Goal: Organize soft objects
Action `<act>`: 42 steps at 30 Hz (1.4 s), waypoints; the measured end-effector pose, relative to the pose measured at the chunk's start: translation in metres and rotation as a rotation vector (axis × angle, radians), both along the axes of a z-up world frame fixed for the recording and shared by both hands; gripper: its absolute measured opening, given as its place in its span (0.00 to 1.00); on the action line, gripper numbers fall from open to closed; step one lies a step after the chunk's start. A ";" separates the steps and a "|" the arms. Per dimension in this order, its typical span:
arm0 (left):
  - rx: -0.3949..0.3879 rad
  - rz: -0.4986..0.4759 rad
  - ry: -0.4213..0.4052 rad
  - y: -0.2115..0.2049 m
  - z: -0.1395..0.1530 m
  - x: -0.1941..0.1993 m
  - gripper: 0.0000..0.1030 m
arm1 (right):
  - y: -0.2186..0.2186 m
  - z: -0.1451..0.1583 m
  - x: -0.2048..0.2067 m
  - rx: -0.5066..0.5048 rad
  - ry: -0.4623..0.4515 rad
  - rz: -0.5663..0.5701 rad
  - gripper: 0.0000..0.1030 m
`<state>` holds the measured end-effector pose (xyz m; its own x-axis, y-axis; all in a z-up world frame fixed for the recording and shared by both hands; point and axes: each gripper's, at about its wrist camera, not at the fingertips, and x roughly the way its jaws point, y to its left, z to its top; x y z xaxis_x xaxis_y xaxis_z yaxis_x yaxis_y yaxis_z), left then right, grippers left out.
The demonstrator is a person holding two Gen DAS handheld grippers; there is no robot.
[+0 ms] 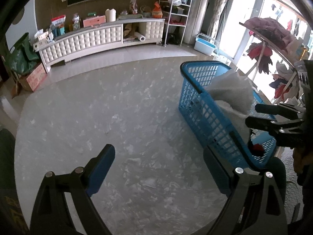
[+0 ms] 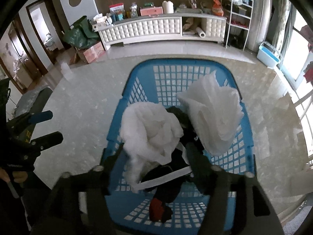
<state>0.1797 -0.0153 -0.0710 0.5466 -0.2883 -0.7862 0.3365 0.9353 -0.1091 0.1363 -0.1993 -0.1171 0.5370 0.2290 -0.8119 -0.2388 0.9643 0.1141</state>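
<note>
A blue plastic basket [image 2: 176, 63] stands on the marble table [image 2: 82, 105]. Inside lie a crumpled white fluffy cloth [image 2: 152, 129], a folded white sheet [image 2: 213, 117] propped upright, a black garment with a white stripe [image 2: 176, 164] and a small red item [image 2: 157, 207]. My right gripper [image 2: 154, 152] hangs over the basket's near end, jaws apart, with the fluffy cloth lying loose between the fingers. My left gripper [image 1: 158, 160] is open over bare tabletop, left of the basket [image 1: 195, 66]. In the left wrist view the right gripper [image 1: 252, 115] reaches over the basket beside the white sheet [image 1: 230, 90].
A white padded cabinet [image 1: 101, 37] with clutter on top runs along the far wall. A metal shelf [image 1: 176, 19] stands beside it. A drying rack with clothes [image 1: 273, 39] is at the right by the window. A blue-white box [image 1: 205, 45] sits on the floor.
</note>
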 end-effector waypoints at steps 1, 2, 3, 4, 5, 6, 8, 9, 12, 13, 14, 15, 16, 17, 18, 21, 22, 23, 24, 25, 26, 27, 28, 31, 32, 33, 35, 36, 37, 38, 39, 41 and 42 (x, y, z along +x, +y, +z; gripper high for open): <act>0.003 0.001 -0.012 -0.002 0.003 -0.002 0.93 | -0.001 0.003 -0.003 0.001 -0.011 -0.003 0.71; 0.003 0.001 -0.027 -0.004 0.007 -0.005 0.98 | -0.002 0.005 -0.004 0.002 -0.016 -0.004 0.74; -0.002 -0.002 -0.041 -0.004 0.011 -0.008 1.00 | -0.003 0.007 -0.006 0.005 -0.024 -0.006 0.77; -0.007 -0.005 -0.054 -0.006 0.014 -0.011 1.00 | -0.005 0.009 -0.009 0.009 -0.030 -0.011 0.79; -0.013 -0.009 -0.067 -0.007 0.017 -0.014 1.00 | -0.005 0.009 -0.010 0.011 -0.033 -0.013 0.83; -0.014 -0.010 -0.078 -0.010 0.020 -0.017 1.00 | -0.008 0.011 -0.014 0.018 -0.038 -0.017 0.86; -0.015 -0.009 -0.095 -0.013 0.025 -0.023 1.00 | -0.007 0.011 -0.018 0.019 -0.044 -0.022 0.88; -0.015 -0.006 -0.101 -0.015 0.027 -0.026 1.00 | -0.008 0.011 -0.021 0.019 -0.049 -0.024 0.89; -0.015 0.003 -0.129 -0.018 0.035 -0.038 1.00 | -0.007 0.015 -0.030 0.025 -0.072 -0.027 0.94; -0.012 0.006 -0.139 -0.020 0.038 -0.042 1.00 | -0.008 0.018 -0.035 0.033 -0.087 -0.029 0.95; -0.005 0.010 -0.152 -0.021 0.041 -0.047 1.00 | -0.007 0.021 -0.039 0.039 -0.099 -0.029 0.97; 0.003 0.009 -0.166 -0.023 0.045 -0.052 1.00 | -0.005 0.023 -0.042 0.042 -0.107 -0.029 0.99; 0.007 0.006 -0.181 -0.025 0.048 -0.057 1.00 | -0.004 0.027 -0.047 0.047 -0.124 -0.029 0.99; 0.008 0.006 -0.196 -0.025 0.052 -0.062 1.00 | -0.003 0.029 -0.049 0.049 -0.134 -0.028 1.00; 0.006 0.008 -0.209 -0.026 0.056 -0.068 1.00 | -0.001 0.032 -0.052 0.050 -0.146 -0.026 1.00; -0.011 0.021 -0.254 -0.024 0.069 -0.086 1.00 | 0.005 0.040 -0.063 0.050 -0.188 -0.028 1.00; -0.014 0.027 -0.269 -0.023 0.073 -0.092 1.00 | 0.007 0.044 -0.068 0.059 -0.207 -0.029 1.00; -0.015 0.033 -0.286 -0.022 0.078 -0.098 1.00 | 0.009 0.047 -0.073 0.066 -0.224 -0.029 1.00; -0.016 0.039 -0.302 -0.021 0.083 -0.104 1.00 | 0.011 0.049 -0.075 0.069 -0.238 -0.029 1.00; -0.019 0.045 -0.316 -0.020 0.087 -0.109 1.00 | 0.013 0.053 -0.080 0.073 -0.261 -0.031 1.00; -0.026 0.059 -0.335 -0.018 0.092 -0.117 1.00 | 0.015 0.055 -0.084 0.074 -0.279 -0.032 1.00; -0.031 0.071 -0.346 -0.016 0.096 -0.122 1.00 | 0.016 0.057 -0.088 0.077 -0.299 -0.034 1.00; -0.035 0.083 -0.356 -0.014 0.100 -0.126 1.00 | 0.018 0.062 -0.094 0.083 -0.325 -0.035 1.00; -0.031 0.112 -0.393 -0.009 0.110 -0.141 1.00 | 0.022 0.070 -0.106 0.099 -0.377 -0.035 1.00; -0.028 0.122 -0.406 -0.007 0.113 -0.145 1.00 | 0.023 0.072 -0.109 0.100 -0.391 -0.036 1.00; -0.029 0.131 -0.415 -0.006 0.115 -0.150 1.00 | 0.024 0.074 -0.113 0.098 -0.407 -0.035 1.00; -0.046 0.138 -0.418 -0.003 0.119 -0.158 1.00 | 0.028 0.076 -0.121 0.091 -0.430 -0.030 1.00; -0.053 0.137 -0.417 -0.002 0.120 -0.160 1.00 | 0.029 0.077 -0.123 0.091 -0.439 -0.031 1.00; -0.059 0.137 -0.418 -0.001 0.121 -0.165 1.00 | 0.030 0.077 -0.127 0.097 -0.446 -0.028 1.00; -0.059 0.137 -0.421 0.000 0.122 -0.168 1.00 | 0.031 0.078 -0.130 0.101 -0.451 -0.028 1.00; -0.057 0.141 -0.426 0.001 0.122 -0.172 1.00 | 0.032 0.078 -0.133 0.105 -0.457 -0.027 1.00; -0.049 0.148 -0.433 0.002 0.123 -0.179 1.00 | 0.034 0.078 -0.137 0.104 -0.468 -0.025 1.00; -0.045 0.153 -0.434 0.003 0.124 -0.180 1.00 | 0.035 0.079 -0.138 0.104 -0.473 -0.022 1.00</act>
